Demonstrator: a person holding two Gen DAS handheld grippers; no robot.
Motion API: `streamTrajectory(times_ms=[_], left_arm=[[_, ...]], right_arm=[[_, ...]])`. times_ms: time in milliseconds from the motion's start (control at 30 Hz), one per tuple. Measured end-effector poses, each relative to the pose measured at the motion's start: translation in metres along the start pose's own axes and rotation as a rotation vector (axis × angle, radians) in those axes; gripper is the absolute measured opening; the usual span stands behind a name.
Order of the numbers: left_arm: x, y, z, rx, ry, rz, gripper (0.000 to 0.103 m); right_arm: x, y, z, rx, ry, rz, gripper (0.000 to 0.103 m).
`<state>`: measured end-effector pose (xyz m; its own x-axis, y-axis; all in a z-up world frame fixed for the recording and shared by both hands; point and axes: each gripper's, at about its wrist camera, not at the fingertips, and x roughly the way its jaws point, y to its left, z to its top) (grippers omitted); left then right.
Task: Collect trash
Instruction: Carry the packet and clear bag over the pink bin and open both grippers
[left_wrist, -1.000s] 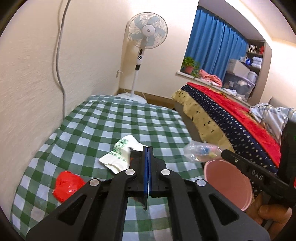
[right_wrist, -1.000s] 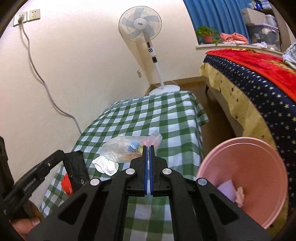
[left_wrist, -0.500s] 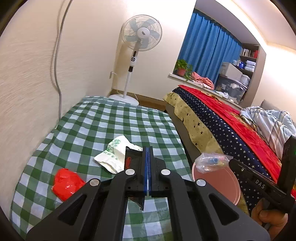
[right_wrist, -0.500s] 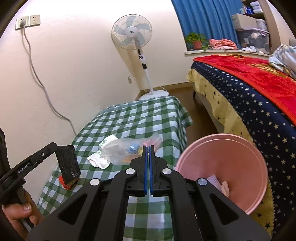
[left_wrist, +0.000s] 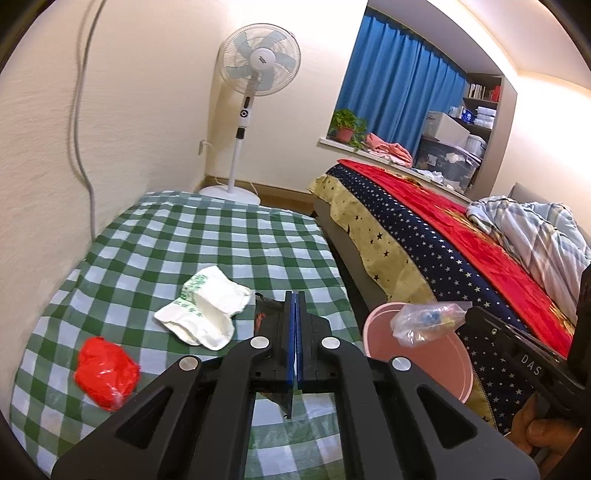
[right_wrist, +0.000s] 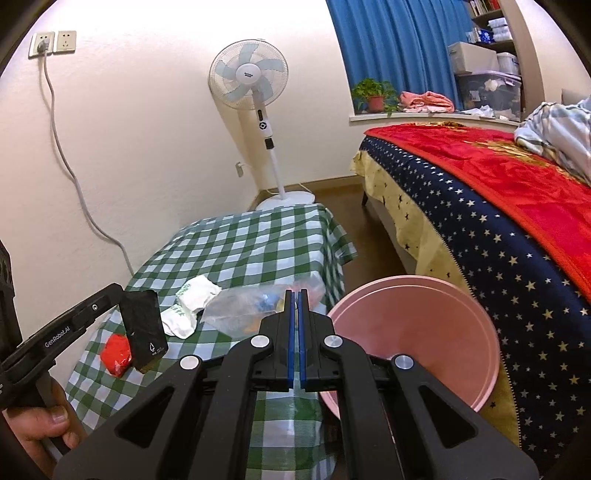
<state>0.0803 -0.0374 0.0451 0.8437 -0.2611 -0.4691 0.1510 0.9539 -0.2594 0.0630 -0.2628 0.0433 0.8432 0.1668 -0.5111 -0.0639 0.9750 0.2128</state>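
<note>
My left gripper (left_wrist: 294, 299) is shut on a black wrapper (left_wrist: 267, 319), held above the checked table; it also shows in the right wrist view (right_wrist: 144, 326). My right gripper (right_wrist: 295, 295) is shut on a clear plastic bag (right_wrist: 243, 308) with blue and yellow bits inside. In the left wrist view that bag (left_wrist: 424, 321) hangs over the pink bin (left_wrist: 436, 354). The pink bin (right_wrist: 417, 332) stands on the floor to the right of the table. A white crumpled bag with green print (left_wrist: 205, 308) and a red crumpled wrapper (left_wrist: 105, 371) lie on the table.
The table with a green checked cloth (left_wrist: 192, 240) stands against the wall. A bed with a red and star-patterned cover (left_wrist: 443, 236) is on the right. A standing fan (left_wrist: 258, 74) is in the far corner. A cable (right_wrist: 74, 177) hangs down the wall.
Both grippers have risen and pulled back from the table. The clear bag has moved right, from above the table edge to over the pink bin.
</note>
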Motion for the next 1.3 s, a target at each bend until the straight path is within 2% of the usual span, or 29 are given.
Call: streamTrajectory(times_ms=[600, 767, 1233, 1300], left_arm=[[0.021, -0.024, -0.007, 0.034, 0.025, -0.072, 0.0], [0.035, -0.041, -0.009, 0.037, 0.035, -0.12, 0.0], [0.09, -0.132, -0.018, 0.108, 0.091, -0.325, 0.0], [0.096, -0.137, -0.02, 0.119, 0.103, -0.336, 0.007]], right_arm=[[0.003, -0.04, 0.004, 0.087, -0.015, -0.113, 0.001], [0.004, -0.053, 0.004, 0.103, -0.02, -0.169, 0.001], [0.013, -0.108, -0.007, 0.19, 0.022, -0.338, 0.003], [0.013, -0.117, -0.008, 0.213, 0.027, -0.374, 0.007]])
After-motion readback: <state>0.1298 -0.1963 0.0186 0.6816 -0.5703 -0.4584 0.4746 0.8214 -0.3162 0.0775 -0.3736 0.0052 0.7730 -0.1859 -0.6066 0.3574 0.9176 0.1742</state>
